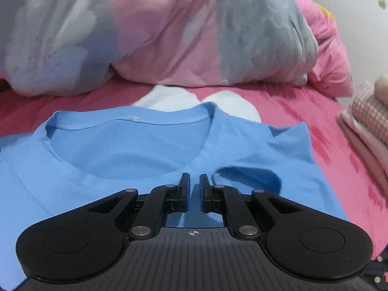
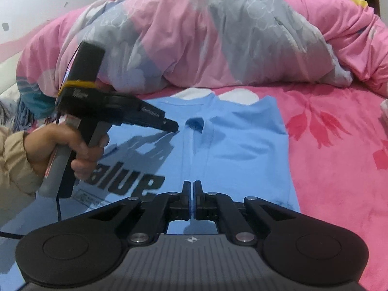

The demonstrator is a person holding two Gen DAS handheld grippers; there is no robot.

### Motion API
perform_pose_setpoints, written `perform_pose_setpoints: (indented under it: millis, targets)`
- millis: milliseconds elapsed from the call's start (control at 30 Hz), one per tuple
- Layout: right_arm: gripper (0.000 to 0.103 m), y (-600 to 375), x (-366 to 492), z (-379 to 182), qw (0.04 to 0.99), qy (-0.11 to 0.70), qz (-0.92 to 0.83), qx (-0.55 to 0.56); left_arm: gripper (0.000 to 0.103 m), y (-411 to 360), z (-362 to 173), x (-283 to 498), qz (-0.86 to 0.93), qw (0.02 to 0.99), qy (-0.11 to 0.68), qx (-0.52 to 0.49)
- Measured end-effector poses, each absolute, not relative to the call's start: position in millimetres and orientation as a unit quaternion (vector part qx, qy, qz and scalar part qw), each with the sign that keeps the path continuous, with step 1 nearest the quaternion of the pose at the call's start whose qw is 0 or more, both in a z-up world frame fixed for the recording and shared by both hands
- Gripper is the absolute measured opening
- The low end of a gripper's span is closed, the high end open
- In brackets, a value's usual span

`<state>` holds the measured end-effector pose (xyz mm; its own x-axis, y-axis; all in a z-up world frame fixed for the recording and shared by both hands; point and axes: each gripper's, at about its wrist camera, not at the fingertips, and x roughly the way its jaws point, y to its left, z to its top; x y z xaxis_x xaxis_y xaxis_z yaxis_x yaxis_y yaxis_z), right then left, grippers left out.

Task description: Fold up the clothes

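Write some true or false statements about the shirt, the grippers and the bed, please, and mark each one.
1. The shirt is blue. True.
2. The shirt hangs from a hanger. False: it lies on the pink sheet.
3. A quilt is piled behind the shirt. True.
4. The right gripper is wide open. False: its jaws stand nearly shut with a shirt fold between them.
5. The left gripper holds a sock. False: its jaws stand slightly apart over the shirt.
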<state>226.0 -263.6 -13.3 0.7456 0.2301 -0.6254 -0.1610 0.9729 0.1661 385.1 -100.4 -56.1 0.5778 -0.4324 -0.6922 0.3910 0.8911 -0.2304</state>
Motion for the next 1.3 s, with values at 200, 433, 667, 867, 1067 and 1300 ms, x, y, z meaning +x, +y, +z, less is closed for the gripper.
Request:
perform_pose_setpoints:
  millis: [200, 433, 667, 867, 1067, 1300]
  targets:
    - [0.036, -255, 244, -21, 0.929, 0.352, 0.103, 0.044, 0.006, -113, -56, 382, -0.261, 0.885, 0.386, -0.006]
    - [0.0, -266, 247, -36, 0.921, 0.37, 0.095, 0.079, 0.006, -136, -62, 380, -0.278, 0.884, 0.375, 0.032]
    - [0.0, -273, 234, -28, 0.923, 0.362, 0.102, 0.086, 0.006, -119, -65, 385, -0.278, 0.878, 0.389, -0.004]
    - [0.003, -266, 238, -18, 0.927, 0.351, 0.106, 0.076, 0.006, -105, -65, 385, -0.28, 0.874, 0.396, -0.025]
    - [0.034, -252, 270, -20, 0.926, 0.36, 0.099, 0.062, 0.006, -110, -67, 386, -0.286, 0.874, 0.391, -0.03]
    - [0.0, -260, 287, -41, 0.916, 0.381, 0.09, 0.089, 0.006, -111, -70, 388, -0.287, 0.875, 0.388, -0.033]
